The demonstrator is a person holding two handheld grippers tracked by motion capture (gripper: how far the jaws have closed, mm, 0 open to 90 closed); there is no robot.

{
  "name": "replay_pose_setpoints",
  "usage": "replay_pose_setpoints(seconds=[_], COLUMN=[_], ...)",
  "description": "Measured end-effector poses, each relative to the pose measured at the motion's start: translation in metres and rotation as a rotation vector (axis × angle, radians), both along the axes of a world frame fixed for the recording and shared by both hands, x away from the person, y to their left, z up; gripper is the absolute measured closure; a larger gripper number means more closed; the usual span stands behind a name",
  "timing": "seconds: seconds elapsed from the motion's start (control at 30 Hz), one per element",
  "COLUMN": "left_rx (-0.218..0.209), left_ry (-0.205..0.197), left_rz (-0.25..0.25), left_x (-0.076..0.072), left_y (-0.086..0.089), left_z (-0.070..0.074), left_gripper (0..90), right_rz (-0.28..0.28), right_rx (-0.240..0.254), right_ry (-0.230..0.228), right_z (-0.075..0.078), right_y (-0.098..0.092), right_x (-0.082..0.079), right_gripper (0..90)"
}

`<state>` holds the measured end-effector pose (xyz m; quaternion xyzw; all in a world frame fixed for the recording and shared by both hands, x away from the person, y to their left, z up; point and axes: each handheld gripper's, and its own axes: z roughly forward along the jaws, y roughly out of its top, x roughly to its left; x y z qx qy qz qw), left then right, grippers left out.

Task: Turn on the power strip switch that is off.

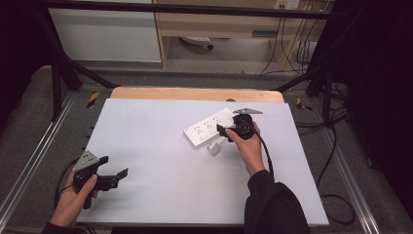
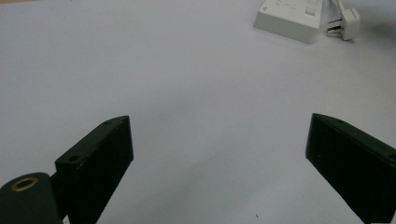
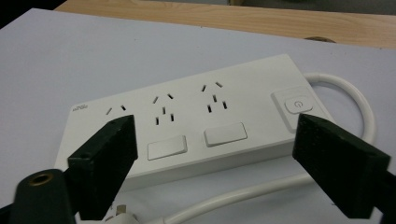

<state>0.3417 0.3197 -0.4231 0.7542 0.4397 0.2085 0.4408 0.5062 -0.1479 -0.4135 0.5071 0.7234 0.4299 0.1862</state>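
A white power strip [image 1: 205,128] with several sockets lies at the centre-right of the white table top [image 1: 165,161]. Its white plug [image 1: 214,147] rests just in front of it on the sheet. My right gripper [image 1: 221,130] hovers at the strip's near right end. In the right gripper view the strip [image 3: 201,112] stretches between and beyond the jaws of the right gripper [image 3: 215,161], which stand wide apart and do not touch it. The white cable [image 3: 348,93] loops around the strip's right end. My left gripper [image 1: 113,166] is held at the front left, open and holding nothing [image 2: 219,168].
A wooden strip [image 1: 195,93] borders the table's far edge. Black frame bars and cables run along both sides. From the left gripper view, the power strip [image 2: 289,16] and plug [image 2: 346,23] sit far off at the top right, with bare white sheet in between.
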Motion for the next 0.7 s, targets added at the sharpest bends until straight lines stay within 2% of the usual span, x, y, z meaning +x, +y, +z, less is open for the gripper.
replay_pose_setpoints(seconds=[0.13, 0.37, 0.57, 0.7], left_rx=[0.001, -0.001, 0.0, 0.002], left_ry=[0.001, -0.001, -0.001, 0.001], left_rz=[-0.001, -0.001, -0.002, -0.002], left_x=[0.0, 0.0, 0.0, 0.0], left_y=[0.0, 0.001, 0.0, 0.0], left_z=[0.0, 0.0, 0.0, 0.0], left_gripper=[7.5, 7.5, 7.5, 7.5], right_rz=[0.01, 0.06, 0.069, 0.107], right_rx=[-0.012, -0.012, -0.032, -0.051], right_ry=[-0.007, -0.015, -0.043, -0.065], right_z=[0.0, -0.002, -0.001, -0.001], right_y=[0.003, 0.008, 0.009, 0.012], right_x=[0.001, -0.001, -0.001, -0.001], right_gripper=[23.5, 39.6, 52.1, 59.2])
